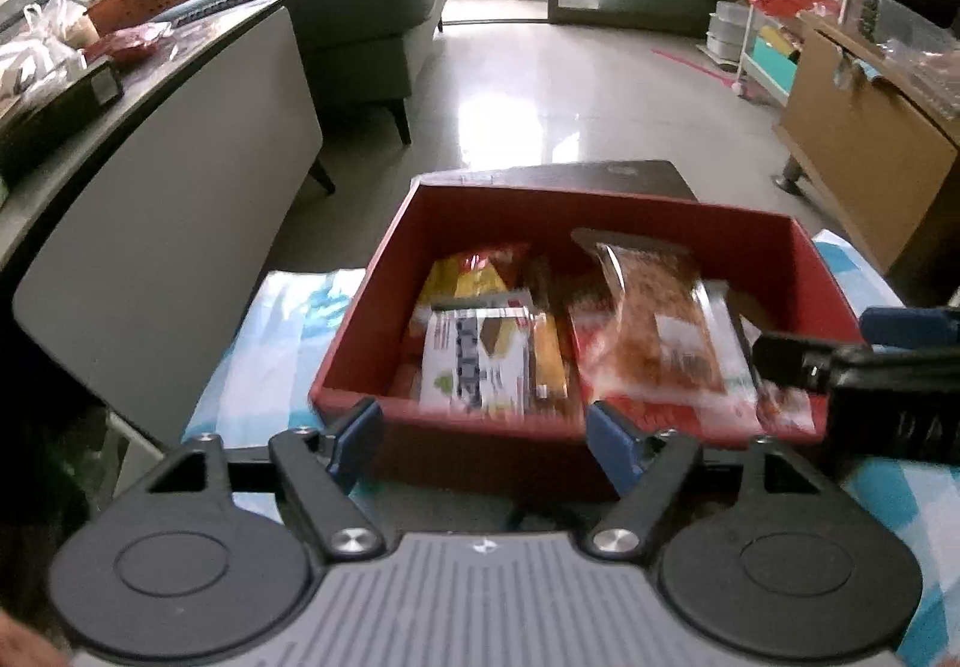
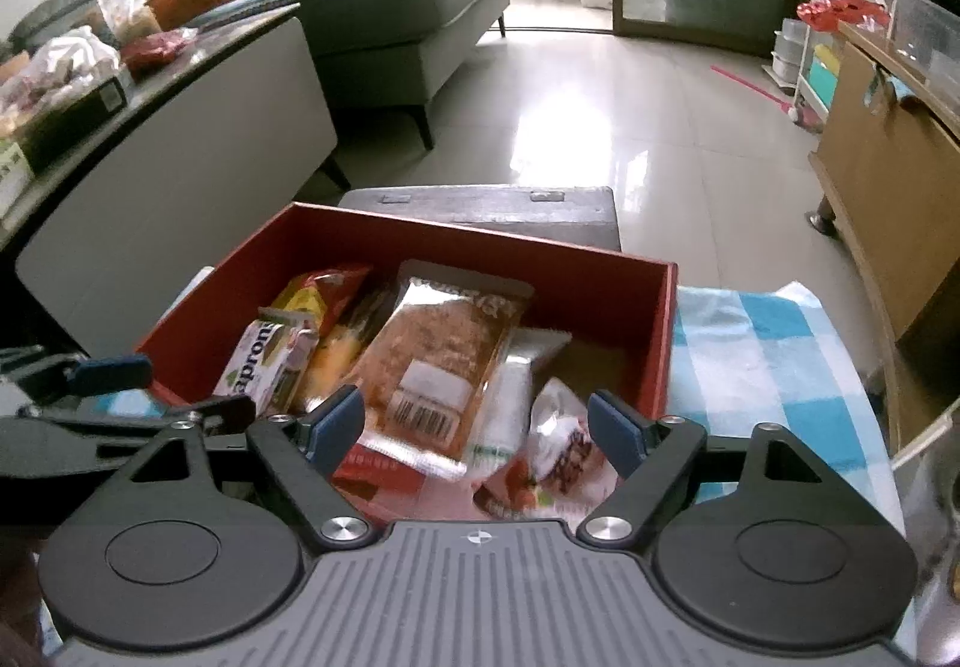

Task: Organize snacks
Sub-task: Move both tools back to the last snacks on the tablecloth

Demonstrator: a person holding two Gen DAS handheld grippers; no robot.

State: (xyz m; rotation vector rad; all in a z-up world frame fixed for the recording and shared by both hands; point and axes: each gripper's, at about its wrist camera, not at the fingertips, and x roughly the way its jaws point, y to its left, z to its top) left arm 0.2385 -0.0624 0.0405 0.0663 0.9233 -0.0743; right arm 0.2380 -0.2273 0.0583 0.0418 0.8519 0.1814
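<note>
The left gripper (image 1: 486,433) has its blue-padded fingers (image 1: 360,436) spread apart with nothing pinched between them; they sit at the near wall of the red box (image 1: 600,223), one pad by the box's near-left corner and the other further along the same wall. The right gripper (image 2: 480,430) likewise has its fingers (image 2: 336,424) spread and pressing on nothing, hanging over the near end of the red box above the packets inside. Taking the red box as the landmark: it stands open-topped on a blue-and-white checked cloth (image 2: 774,355) that covers the tabletop, and it holds the snacks. Inside it, along the left side, lies a white wafer packet (image 2: 264,367) with a yellow-and-red packet (image 2: 318,295) behind it toward the far-left corner; down the middle lies a clear-wrapped brown snack bar (image 2: 432,349) with a barcode label; at the near-right lies a small white-and-red strawberry packet (image 2: 558,457). In the left wrist view the right gripper's dark body reaches in over the box's right wall. Beyond the far wall of the box is a dark wooden stool (image 2: 492,211) on the tiled floor (image 2: 588,85). Left of the box stands a grey-fronted cabinet (image 2: 198,145) piled with bags, and behind it a grey sofa (image 2: 414,7); right of the box is a brown wooden cabinet (image 2: 888,199).
</note>
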